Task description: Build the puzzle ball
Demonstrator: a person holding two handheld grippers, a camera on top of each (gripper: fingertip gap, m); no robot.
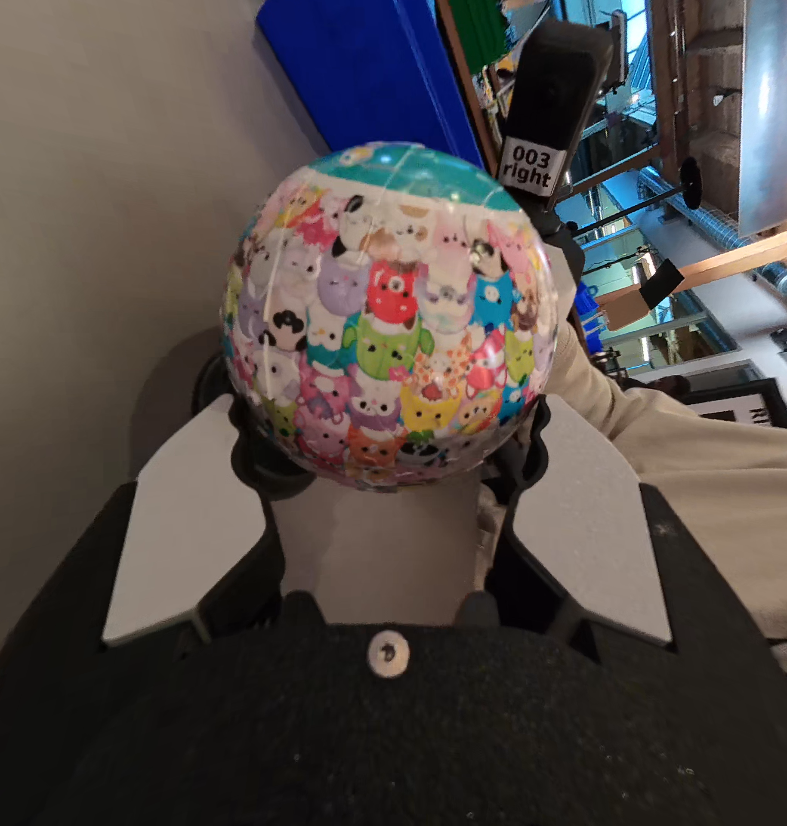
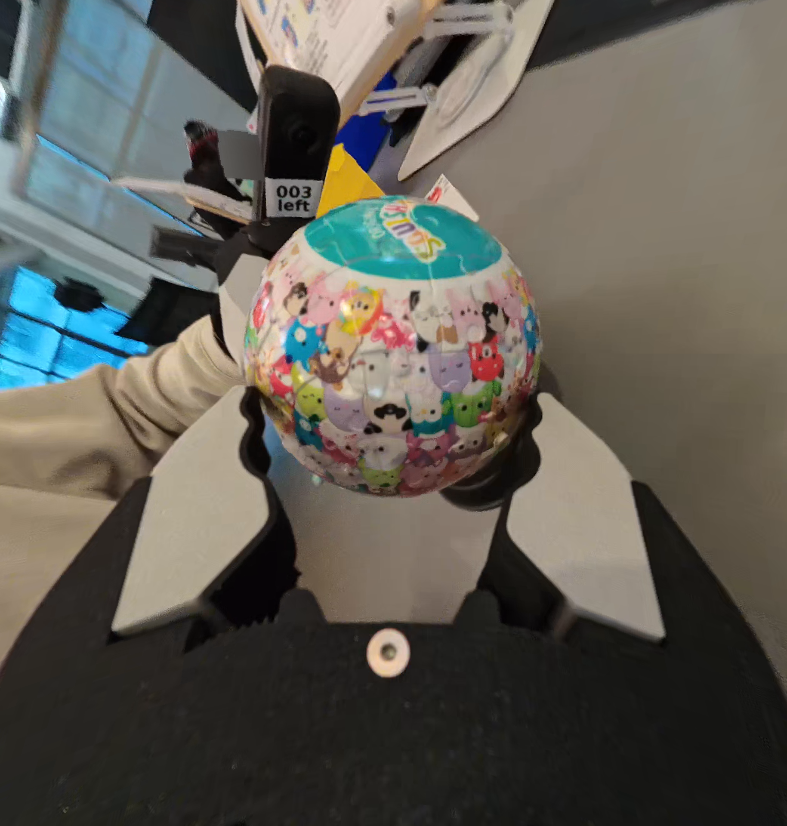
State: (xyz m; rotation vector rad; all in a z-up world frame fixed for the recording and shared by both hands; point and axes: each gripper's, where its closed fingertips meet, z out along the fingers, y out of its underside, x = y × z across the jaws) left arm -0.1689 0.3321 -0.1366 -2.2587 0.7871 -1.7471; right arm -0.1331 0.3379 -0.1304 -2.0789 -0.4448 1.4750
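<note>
Two grippers, the left gripper (image 1: 385, 442) and right gripper (image 2: 389, 440), clasp one glossy round puzzle ball (image 1: 389, 317) between their fingers above the grey bench (image 2: 651, 268); it shows crowded cartoon animals and a teal lettered cap.

I'm counting one puzzle ball (image 1: 389, 317), two grippers: the left gripper (image 1: 385, 429) and right gripper (image 2: 389, 424), two beige sleeves (image 1: 677, 469), and one blue box (image 1: 364, 76).
</note>
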